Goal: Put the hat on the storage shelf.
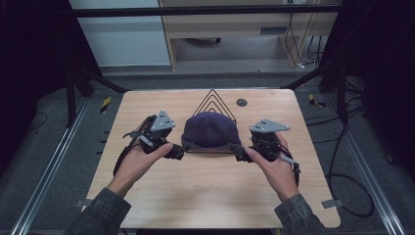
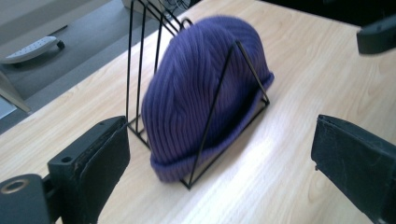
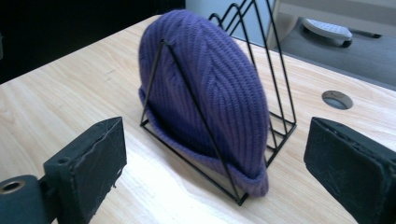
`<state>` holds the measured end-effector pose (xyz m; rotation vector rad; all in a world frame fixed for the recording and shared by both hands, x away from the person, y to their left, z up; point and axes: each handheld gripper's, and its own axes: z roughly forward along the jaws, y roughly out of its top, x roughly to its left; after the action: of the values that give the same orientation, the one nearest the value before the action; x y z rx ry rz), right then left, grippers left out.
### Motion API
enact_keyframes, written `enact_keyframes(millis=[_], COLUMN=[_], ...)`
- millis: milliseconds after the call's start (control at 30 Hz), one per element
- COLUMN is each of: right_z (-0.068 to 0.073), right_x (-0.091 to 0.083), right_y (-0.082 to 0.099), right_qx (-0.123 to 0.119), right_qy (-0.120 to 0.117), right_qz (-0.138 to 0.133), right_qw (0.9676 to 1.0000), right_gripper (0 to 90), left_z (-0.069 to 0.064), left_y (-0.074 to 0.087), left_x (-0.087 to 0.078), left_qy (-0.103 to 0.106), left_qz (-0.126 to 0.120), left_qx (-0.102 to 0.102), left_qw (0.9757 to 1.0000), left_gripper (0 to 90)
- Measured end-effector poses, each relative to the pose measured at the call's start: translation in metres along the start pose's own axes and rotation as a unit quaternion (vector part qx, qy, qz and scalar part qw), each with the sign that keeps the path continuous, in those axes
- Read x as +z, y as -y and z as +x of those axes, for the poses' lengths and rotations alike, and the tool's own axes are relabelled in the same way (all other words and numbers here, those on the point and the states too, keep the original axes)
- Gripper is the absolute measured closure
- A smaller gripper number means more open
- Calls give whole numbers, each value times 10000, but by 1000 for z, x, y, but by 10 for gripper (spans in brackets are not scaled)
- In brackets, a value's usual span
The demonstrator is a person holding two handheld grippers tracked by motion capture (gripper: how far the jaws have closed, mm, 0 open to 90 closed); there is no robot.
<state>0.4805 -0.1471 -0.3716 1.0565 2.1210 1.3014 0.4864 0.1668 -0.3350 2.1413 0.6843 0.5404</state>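
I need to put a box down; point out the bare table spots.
Bare wood lies along the table near edge, between the forearms, and at both far corners. It is crowded mid-table: the purple beanie in the wire rack, flanked by the left hand-held gripper and right hand-held gripper.

The setting is a lab or test workspace. A light wooden table point(image 1: 210, 196) with a cable grommet point(image 1: 241, 102) stands inside a dark metal frame point(image 1: 205, 11). Aluminium rails point(image 1: 44, 171) run along the grey floor, marked with yellow-black hazard tape point(image 1: 105, 104). Loose cables point(image 1: 342, 181) trail beside it; pale cabinets point(image 1: 122, 34) stand behind.
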Motion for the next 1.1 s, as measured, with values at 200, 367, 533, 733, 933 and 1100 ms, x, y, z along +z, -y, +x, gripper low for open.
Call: enact_keyframes(millis=[200,367,533,733,933,1100], right_z=[8,21,33,42,53,62], right_x=[1,8,20,30,40,58], right_y=[4,8,15,24,41,64], right_qx=[-70,-172,-380,-494,-577,-542], right_qy=[-127,-213,-312,-466,-599,-767], right_qz=[-21,68,269,460,700,1044], right_qw=[9999,9996,9984,9966,9941,9901], right_gripper=[68,94,97,100,107,111], left_z=[-5,-6,-3,2,6,15], left_y=[20,39,58,87,118,142], left_x=[-13,-21,-24,-24,-17,-2], left_qy=[13,-6,-76,-123,-205,-298], left_qz=[63,171,252,370,638,820], left_qx=[26,27,-50,-208,-326,-507], left_qw=[10000,9999,9996,9990,9972,9949], left_gripper=[37,38,38,39,41,41])
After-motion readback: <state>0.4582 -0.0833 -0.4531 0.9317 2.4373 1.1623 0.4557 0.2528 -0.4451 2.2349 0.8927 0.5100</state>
